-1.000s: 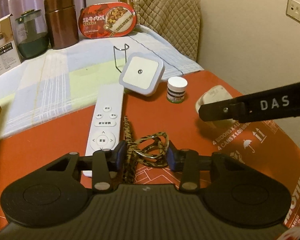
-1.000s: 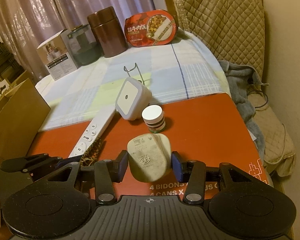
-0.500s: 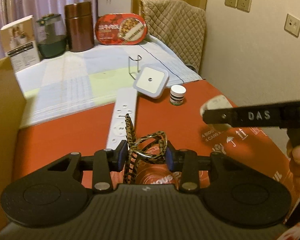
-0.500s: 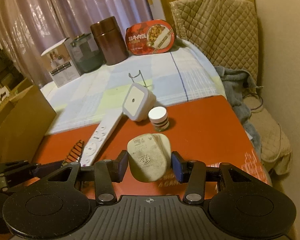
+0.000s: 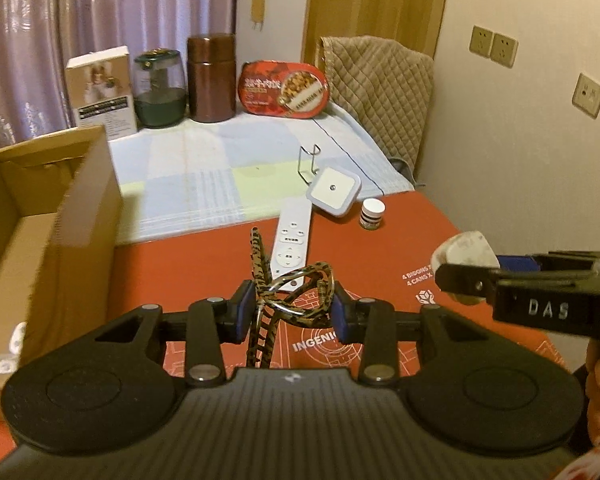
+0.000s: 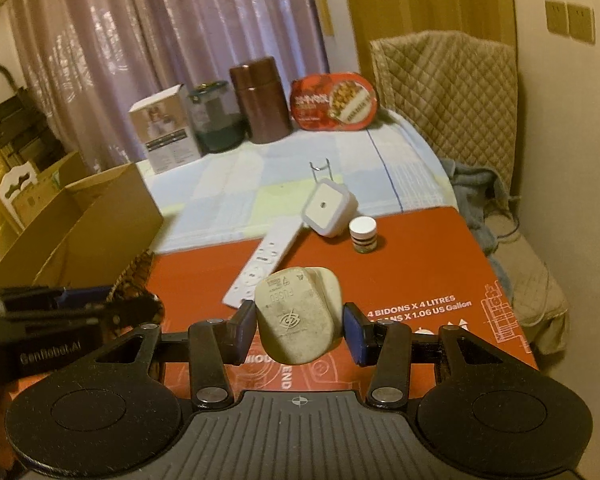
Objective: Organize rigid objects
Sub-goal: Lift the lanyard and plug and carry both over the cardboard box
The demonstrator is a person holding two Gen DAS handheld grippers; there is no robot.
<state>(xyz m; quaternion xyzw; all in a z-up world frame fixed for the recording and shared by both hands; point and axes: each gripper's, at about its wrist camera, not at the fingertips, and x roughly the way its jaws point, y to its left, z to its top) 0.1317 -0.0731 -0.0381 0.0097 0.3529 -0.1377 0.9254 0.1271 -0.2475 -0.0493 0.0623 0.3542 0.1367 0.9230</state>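
Note:
My left gripper [image 5: 293,306] is shut on a pair of leopard-print glasses [image 5: 296,292], held above the red surface [image 5: 180,264]; one temple arm sticks up and another hangs down. My right gripper [image 6: 300,326] is shut on a cream fused plug [image 6: 296,316], also lifted clear; the plug [image 5: 466,254] shows at the right of the left wrist view. On the red surface lie a white remote [image 5: 292,240], a square white night light [image 5: 333,191] and a small white-capped jar [image 5: 371,214]. An open cardboard box [image 5: 40,236] stands at the left.
A checked cloth [image 5: 228,160] covers the far table, with a wire stand [image 5: 310,158], a white carton [image 5: 102,92], a green glass jar [image 5: 159,88], a brown canister [image 5: 211,78] and a red food tray [image 5: 284,90]. A quilted chair [image 6: 448,92] stands right.
Both grippers have risen and drawn back with the glasses and the plug in them. The cardboard box has come into view at the left, and the table items look smaller.

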